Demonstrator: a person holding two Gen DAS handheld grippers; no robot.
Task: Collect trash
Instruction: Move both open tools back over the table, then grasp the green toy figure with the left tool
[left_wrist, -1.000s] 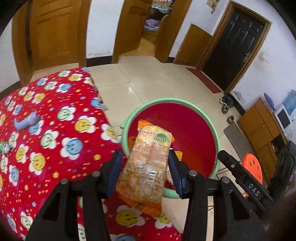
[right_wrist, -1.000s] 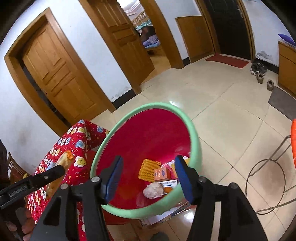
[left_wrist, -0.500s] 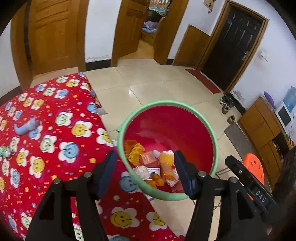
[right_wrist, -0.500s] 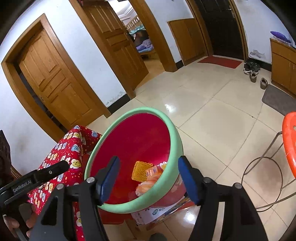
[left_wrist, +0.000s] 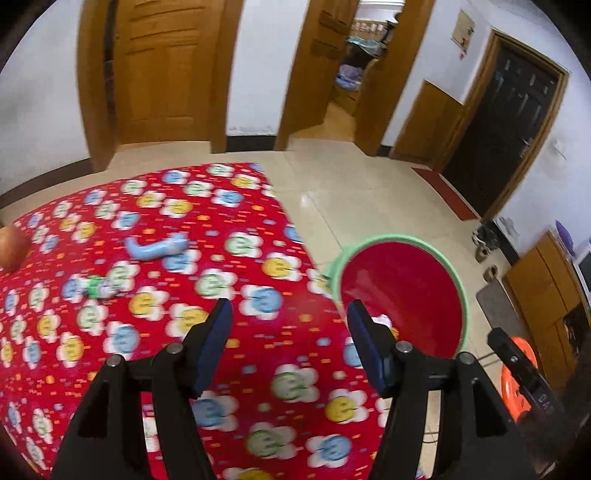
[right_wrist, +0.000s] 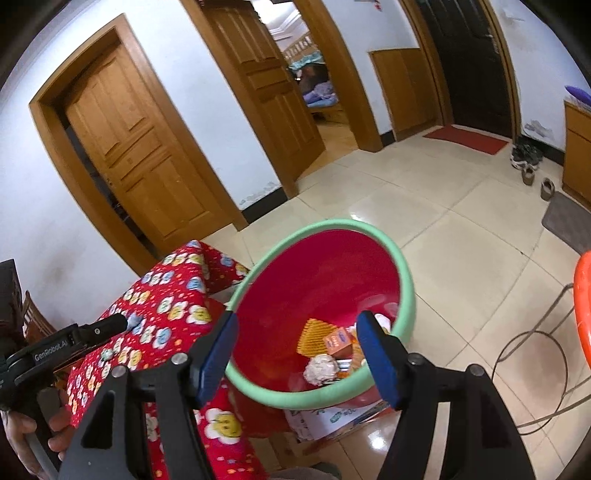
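A red bin with a green rim (left_wrist: 400, 291) (right_wrist: 325, 291) stands on the floor beside the table. Inside it lie an orange mesh wrapper (right_wrist: 317, 336), a small orange box (right_wrist: 337, 340) and a crumpled white wad (right_wrist: 320, 370). My left gripper (left_wrist: 290, 319) is open and empty over the table's red flowered cloth (left_wrist: 147, 332). A light blue scrap (left_wrist: 155, 246) and a small green-and-white piece (left_wrist: 96, 287) lie on the cloth ahead of it. My right gripper (right_wrist: 297, 334) is open and empty above the bin's near rim.
An orange-brown round thing (left_wrist: 11, 248) sits at the table's far left edge. An orange stool (right_wrist: 583, 295) with wire legs stands right of the bin. A cardboard box (right_wrist: 332, 421) lies under the bin. Wooden doors line the far wall. Tiled floor lies beyond the bin.
My left gripper let go of the snack packet, which dropped into the bin, then swung left over the table. My right gripper stayed open over the bin.
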